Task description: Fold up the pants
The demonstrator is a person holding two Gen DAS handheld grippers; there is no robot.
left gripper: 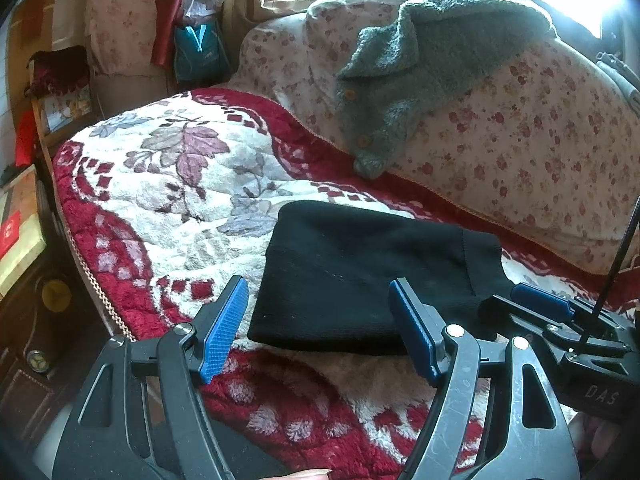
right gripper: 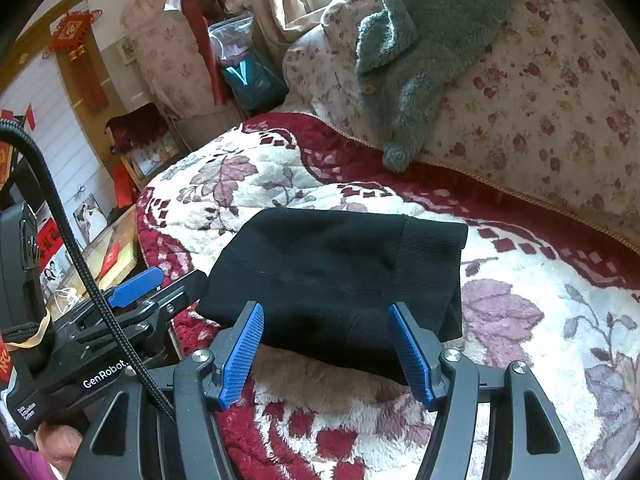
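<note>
The black pants (left gripper: 360,276) lie folded into a compact rectangle on the red and white floral blanket (left gripper: 168,184). They also show in the right wrist view (right gripper: 336,276), ribbed waistband at the right. My left gripper (left gripper: 320,328) is open and empty, just in front of the bundle's near left corner. My right gripper (right gripper: 328,348) is open and empty, its blue pads at the bundle's near edge, holding nothing. Each gripper shows in the other's view, the right one (left gripper: 540,300) at the bundle's right and the left one (right gripper: 136,280) at its left.
A grey-green fleece jacket (left gripper: 400,80) is draped over the floral-covered backrest (left gripper: 520,152) behind the blanket. Left of the seat stand a low cabinet (left gripper: 24,300), a small shelf (left gripper: 60,92) and a teal bag (left gripper: 200,52). The blanket's edge drops off at the left.
</note>
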